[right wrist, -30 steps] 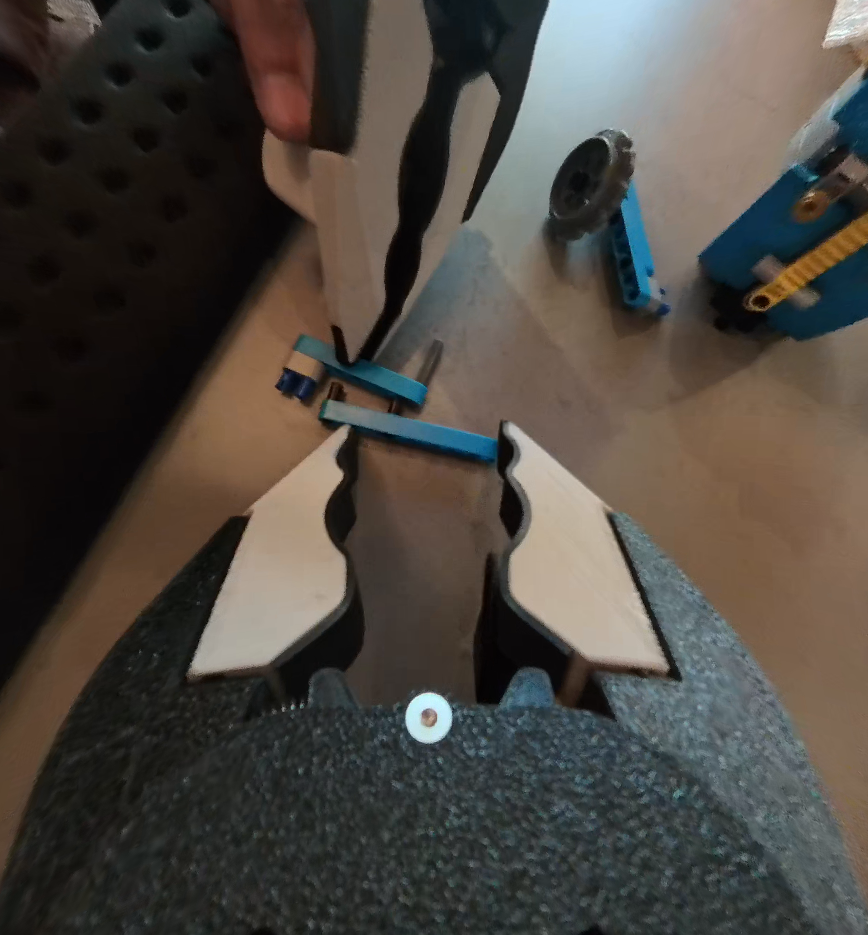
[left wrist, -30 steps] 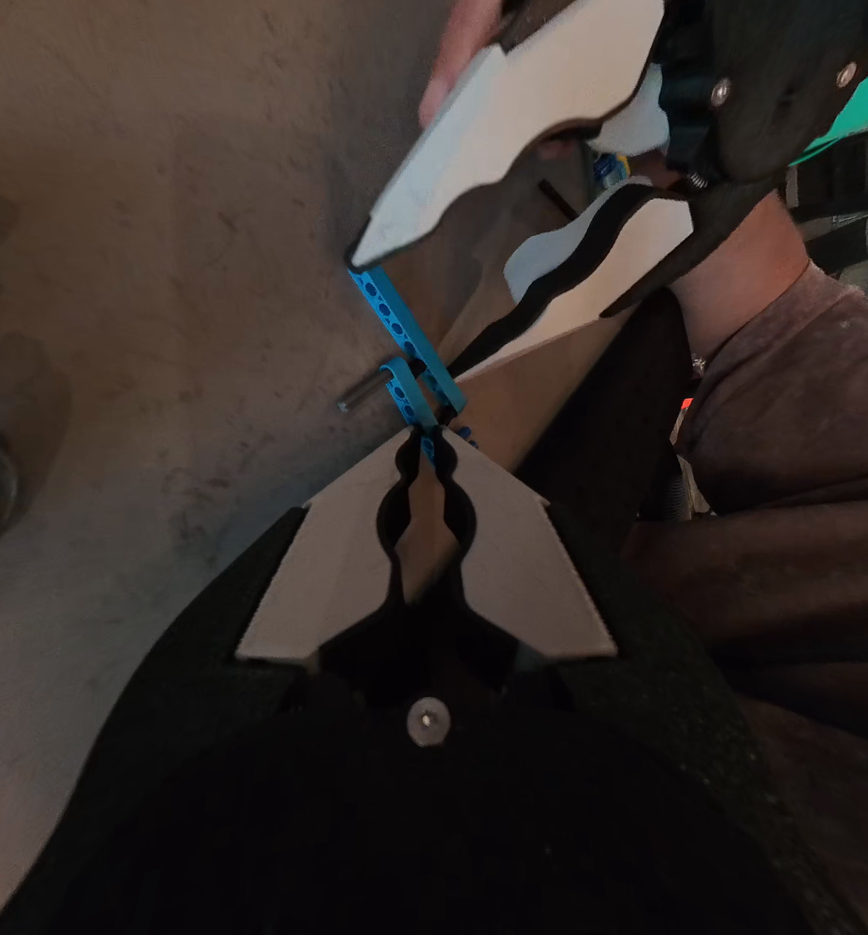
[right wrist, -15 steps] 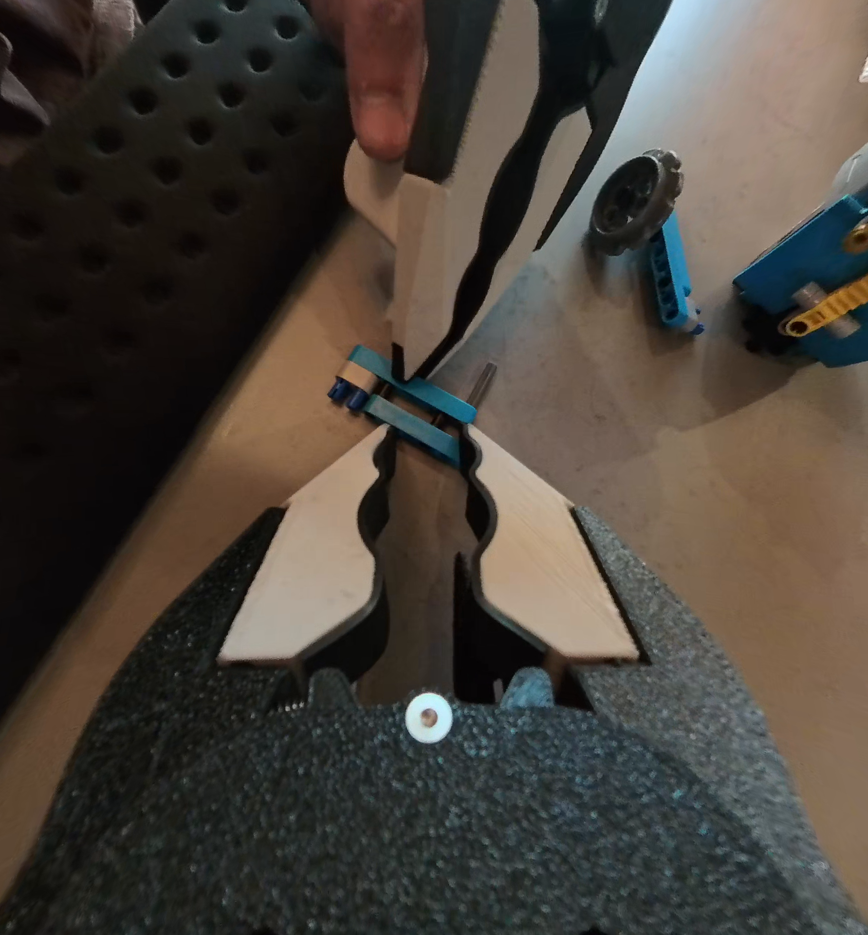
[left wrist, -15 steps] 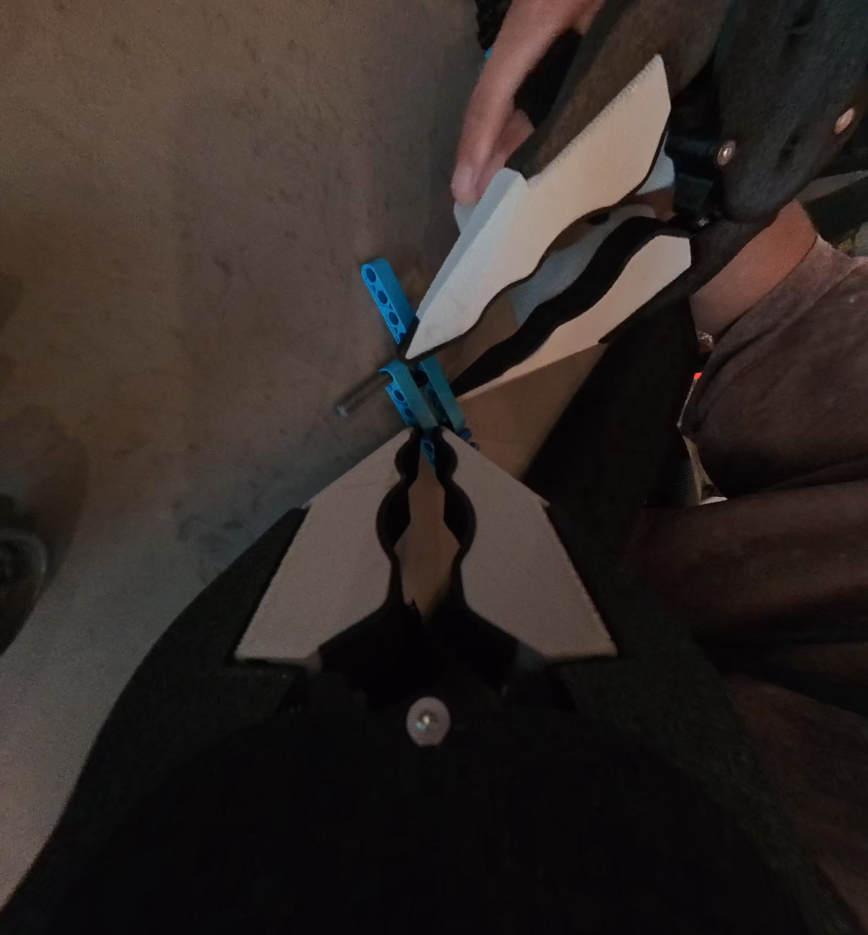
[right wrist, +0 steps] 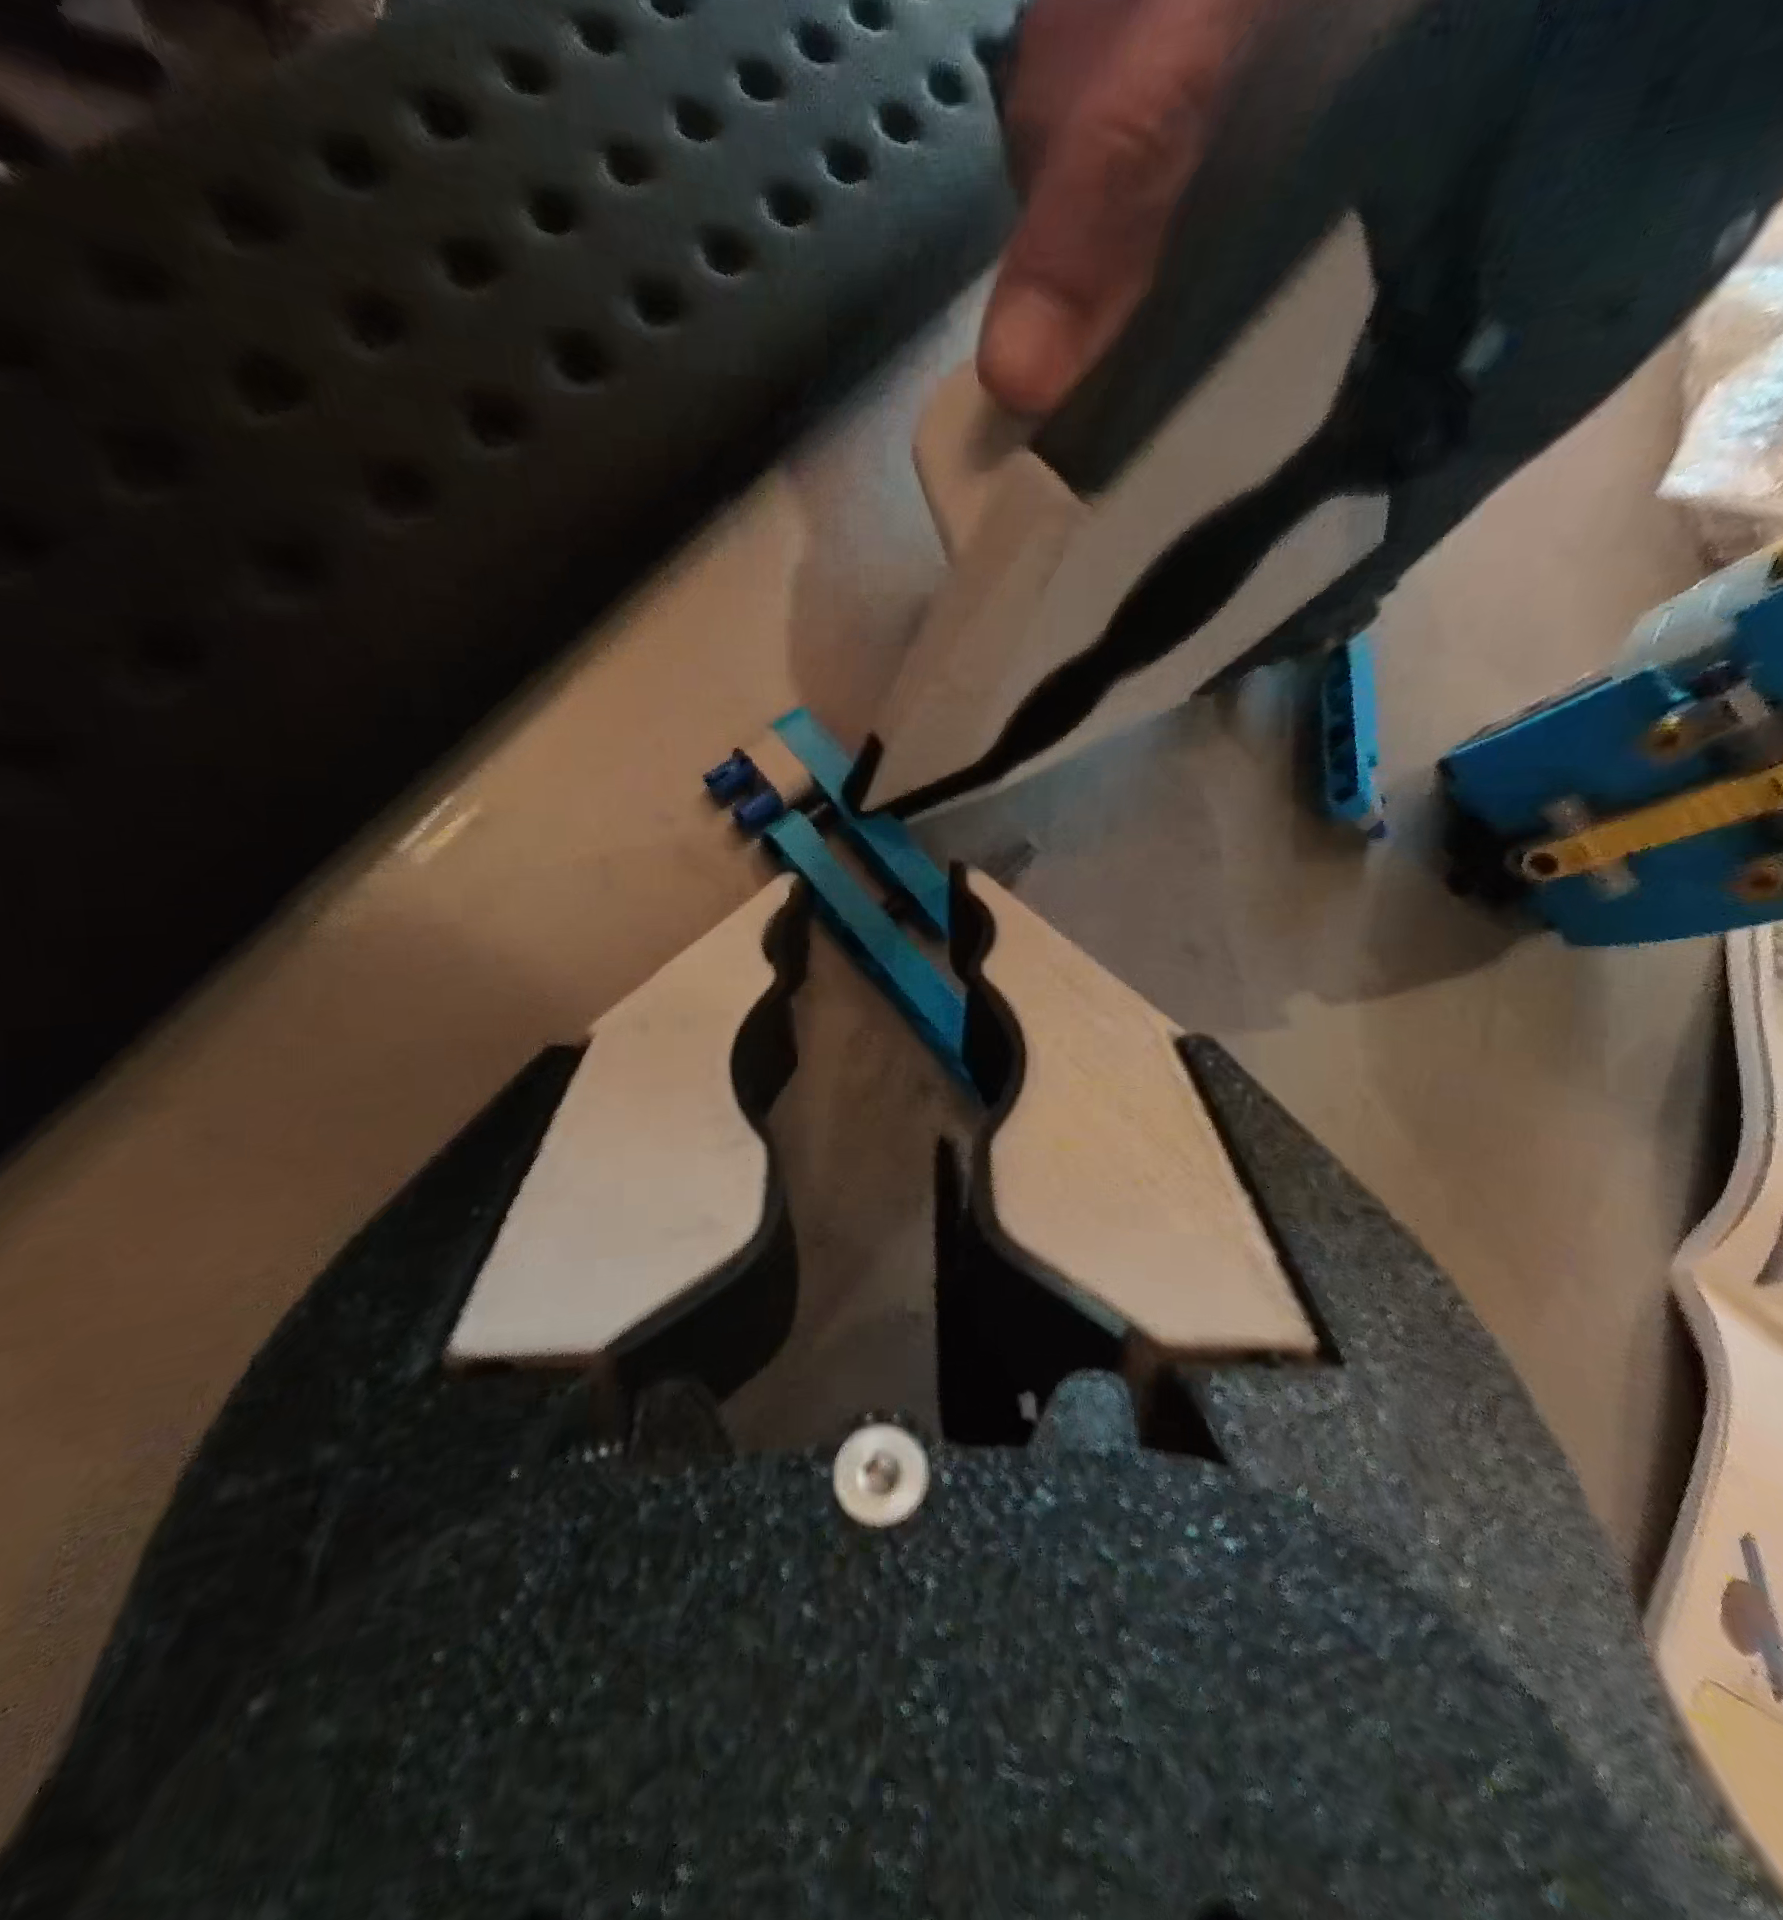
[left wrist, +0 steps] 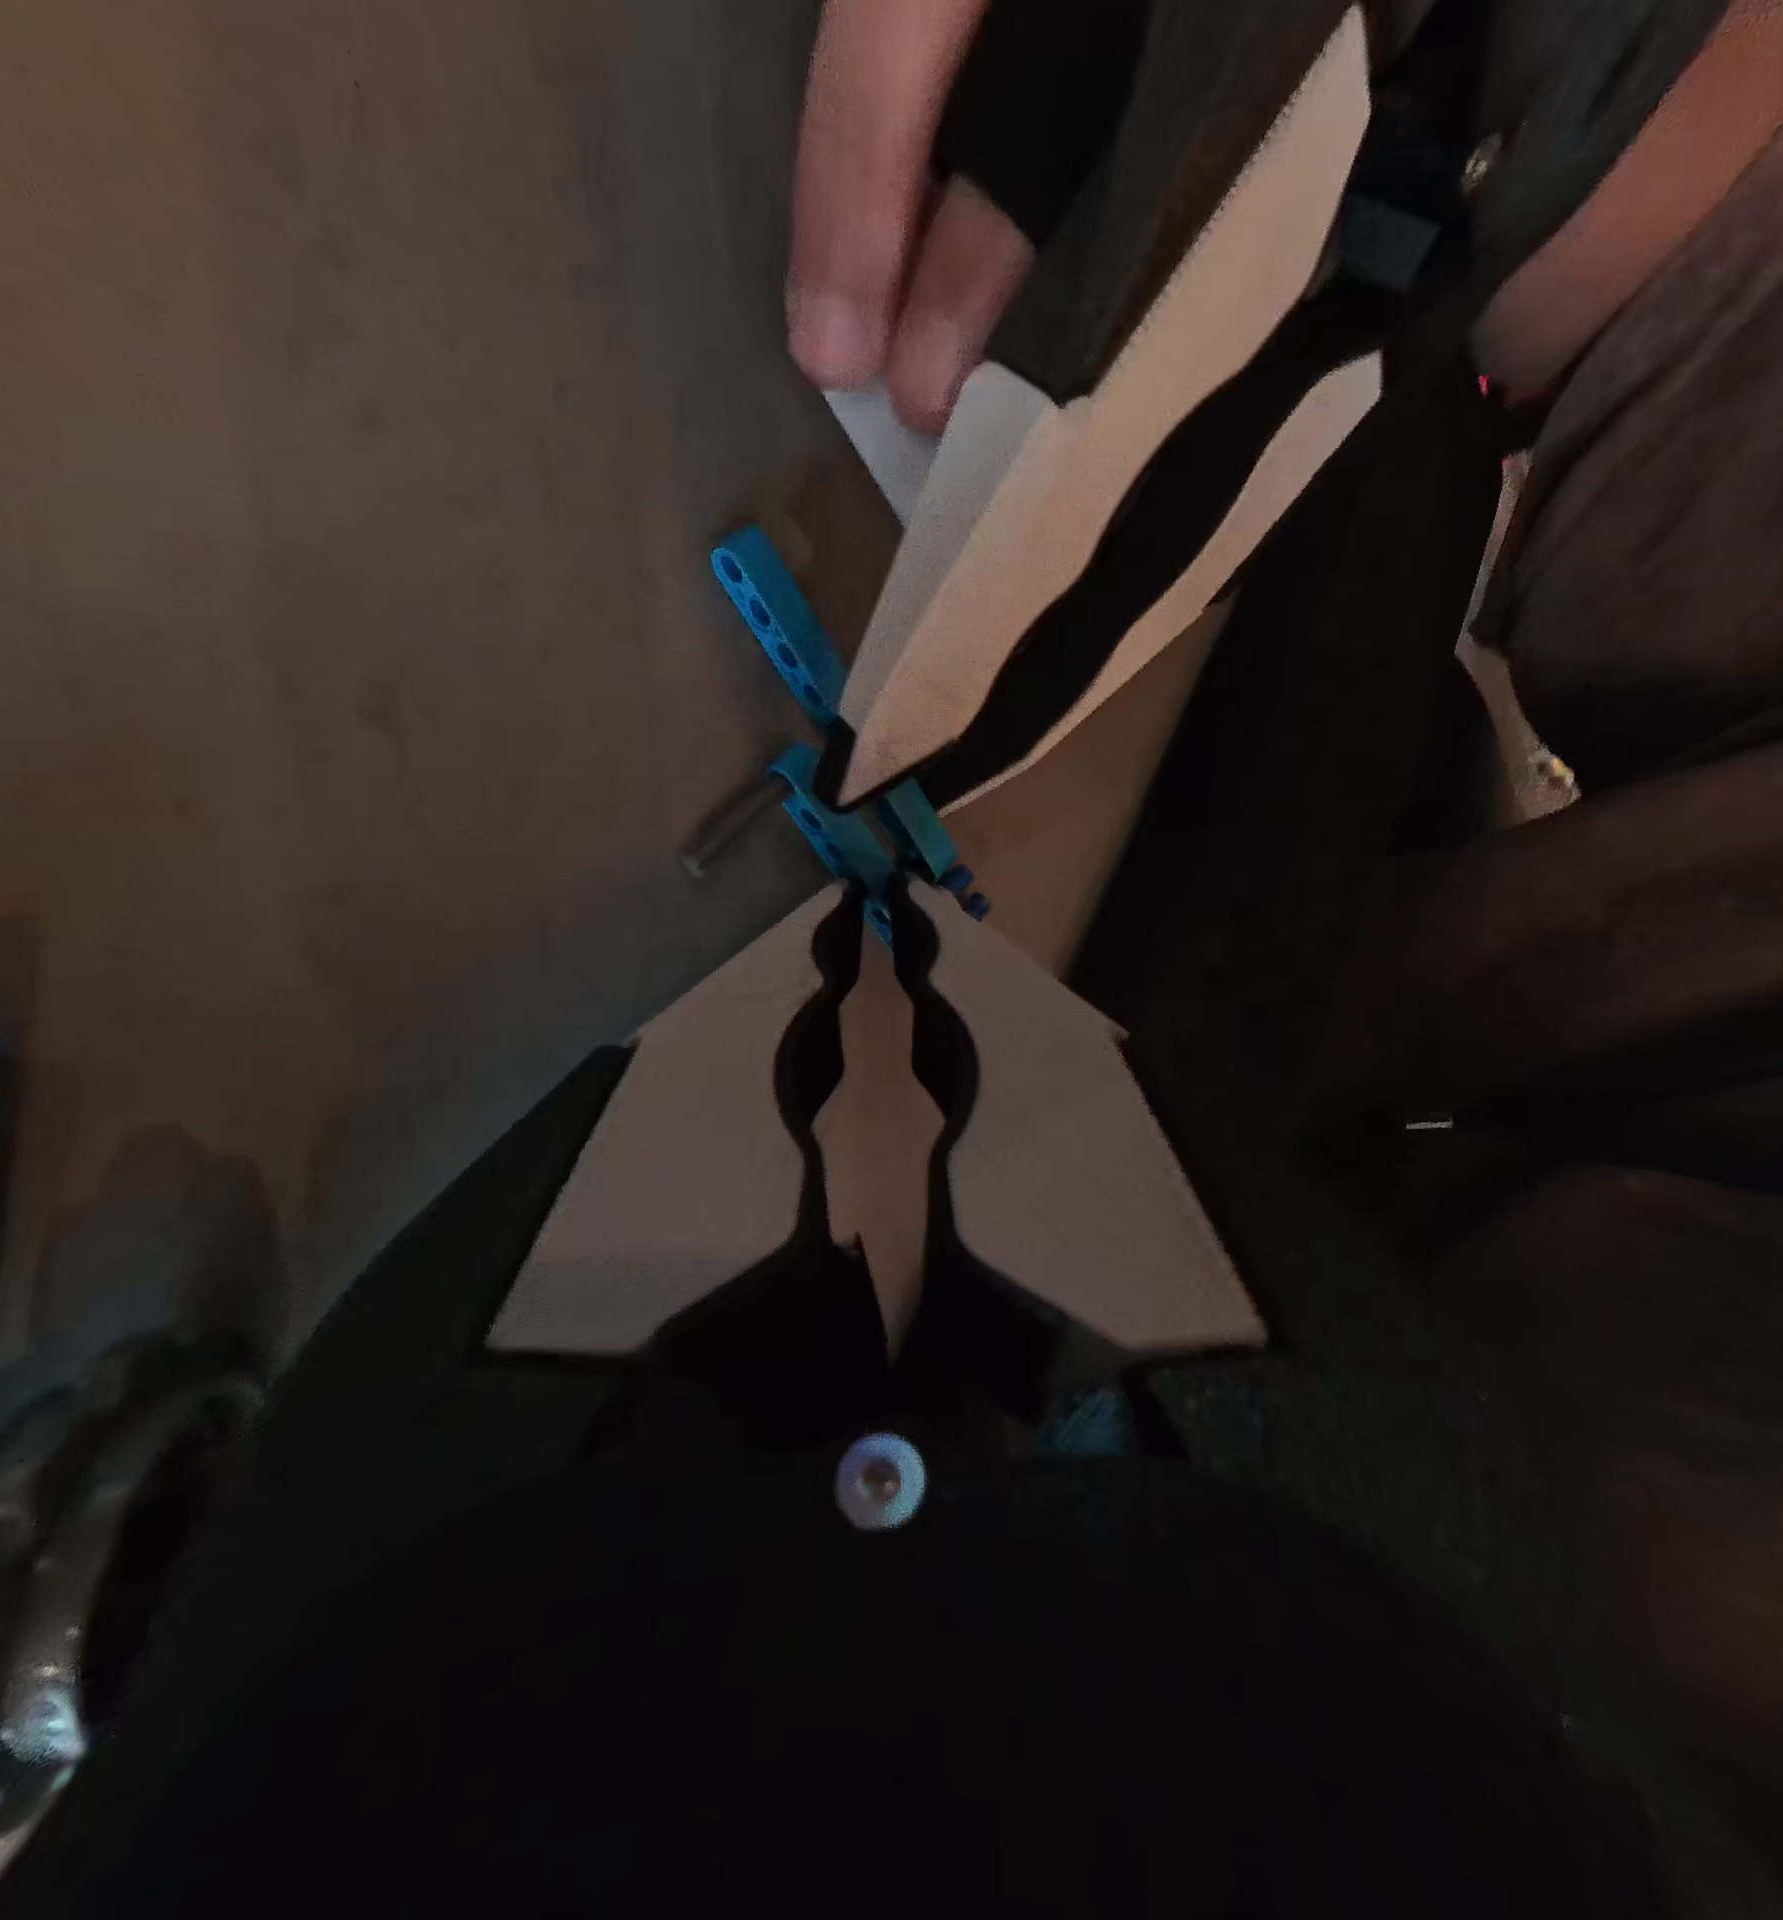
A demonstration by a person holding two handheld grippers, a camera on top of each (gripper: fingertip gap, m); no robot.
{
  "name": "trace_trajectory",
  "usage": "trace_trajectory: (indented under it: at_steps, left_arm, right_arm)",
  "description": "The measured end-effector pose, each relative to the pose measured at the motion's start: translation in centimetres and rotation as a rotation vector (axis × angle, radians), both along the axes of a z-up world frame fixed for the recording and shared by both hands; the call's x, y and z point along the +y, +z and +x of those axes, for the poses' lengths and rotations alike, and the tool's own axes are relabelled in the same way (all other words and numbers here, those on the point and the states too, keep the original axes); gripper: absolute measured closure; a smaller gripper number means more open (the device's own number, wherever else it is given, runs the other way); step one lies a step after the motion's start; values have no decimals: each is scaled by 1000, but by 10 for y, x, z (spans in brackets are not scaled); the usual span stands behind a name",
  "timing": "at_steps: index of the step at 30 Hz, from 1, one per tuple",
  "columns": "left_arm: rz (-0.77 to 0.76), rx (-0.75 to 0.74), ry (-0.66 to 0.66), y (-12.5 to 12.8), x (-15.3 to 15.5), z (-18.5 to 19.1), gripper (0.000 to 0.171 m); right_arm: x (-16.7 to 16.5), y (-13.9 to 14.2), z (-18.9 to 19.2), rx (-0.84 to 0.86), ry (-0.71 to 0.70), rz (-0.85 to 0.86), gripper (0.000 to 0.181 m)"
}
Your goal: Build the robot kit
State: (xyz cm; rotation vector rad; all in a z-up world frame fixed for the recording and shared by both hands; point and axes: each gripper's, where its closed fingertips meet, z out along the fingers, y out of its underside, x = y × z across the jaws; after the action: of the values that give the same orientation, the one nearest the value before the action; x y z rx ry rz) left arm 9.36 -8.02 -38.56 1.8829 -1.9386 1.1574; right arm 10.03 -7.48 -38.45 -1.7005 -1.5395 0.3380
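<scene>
My left gripper (left wrist: 871, 899) is shut on the end of a short blue beam (left wrist: 825, 821) just above the tan table. A grey axle (left wrist: 721, 831) sticks out of that beam. My right gripper (right wrist: 876, 883) is shut on a long blue holed beam (right wrist: 866, 935), which lies slanted between its fingers. The two beams run side by side, joined by dark blue pins (right wrist: 731, 779). In the right wrist view the left gripper (right wrist: 866, 795) comes down from above onto the short beam (right wrist: 902, 857). In the left wrist view the right gripper (left wrist: 845, 795) meets the long beam (left wrist: 762, 613).
A black perforated mat (right wrist: 347, 312) lies along the table's left. A blue model with a yellow beam (right wrist: 1645, 810), a loose blue beam (right wrist: 1349, 738), a booklet (right wrist: 1780, 1351) and a plastic bag (right wrist: 1780, 364) are at the right. A wheel (left wrist: 35, 1558) is at the lower left. The tips of both grippers are at nearly the same place.
My right gripper moved in from open around the long beam and closed on it. The joined beams have turned to a steeper slant. My left gripper stayed shut on the short beam.
</scene>
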Motion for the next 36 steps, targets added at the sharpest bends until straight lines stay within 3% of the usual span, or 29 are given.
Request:
trace_trajectory:
  at_steps: [4, 6, 12, 15, 17, 21, 26, 29, 36]
  left_arm:
    - [4, 9, -97, 0, -2, 0, 167]
    - [-2, 24, -171, 0, -5, -1, 167]
    - [21, 42, -315, 0, -12, 1, 167]
    - [20, 43, -282, 0, -10, 2, 167]
    - [0, 24, -215, 4, -11, 1, 150]
    - [80, -97, -125, 6, -16, -8, 137]
    - [222, -217, -18, 1, -13, -5, 148]
    - [311, -246, -27, 0, -13, -7, 143]
    - [292, -243, -6, -1, -13, -11, 145]
  right_arm:
    - [-1, 0, -1, 16, 25, -30, 152]
    - [0, 0, -2, 23, 42, -55, 142]
    - [-17, -7, -6, 63, 103, -322, 156]
    - [-17, -7, -5, 82, 63, -350, 157]
    - [-16, -7, -5, 85, 27, -338, 158]
    - [-15, -6, -5, 87, -30, -307, 159]
    - [-14, -7, -5, 77, -52, -289, 161]
    - [-14, -7, -5, 91, -67, -303, 161]
    - [-16, -6, -5, 115, -66, -382, 156]
